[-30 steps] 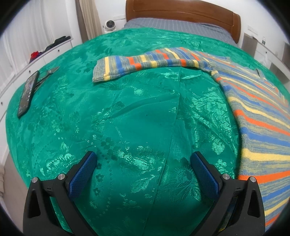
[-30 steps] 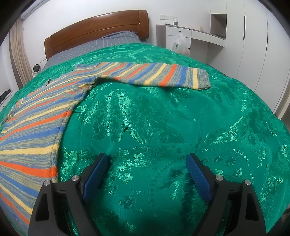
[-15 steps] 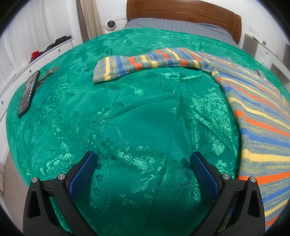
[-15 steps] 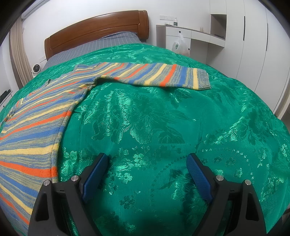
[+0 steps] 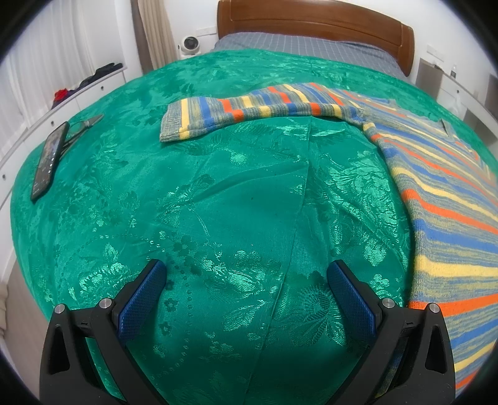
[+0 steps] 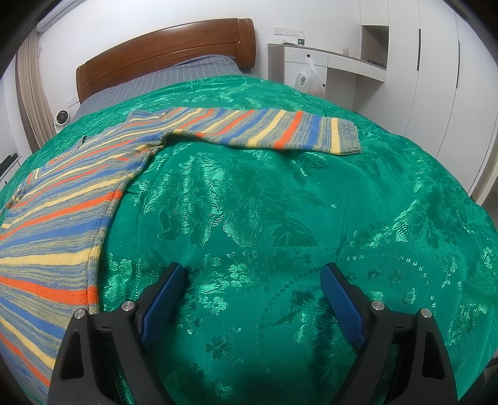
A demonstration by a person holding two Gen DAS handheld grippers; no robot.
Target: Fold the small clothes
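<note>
A striped sweater in blue, orange, yellow and grey lies flat on the green bedspread. In the left wrist view its body (image 5: 451, 202) fills the right side and one sleeve (image 5: 249, 110) stretches left across the bed. In the right wrist view the body (image 6: 56, 218) lies at the left and the other sleeve (image 6: 280, 131) stretches right. My left gripper (image 5: 246, 274) is open and empty above bare bedspread, left of the sweater. My right gripper (image 6: 252, 277) is open and empty above bare bedspread, right of the sweater's side edge.
A phone (image 5: 49, 159) and small scissors (image 5: 84, 126) lie near the bed's left edge. The wooden headboard (image 5: 311, 28) stands at the far end. White drawers (image 5: 77, 90) run along the left, a white desk with a plastic bag (image 6: 308, 81) at the right.
</note>
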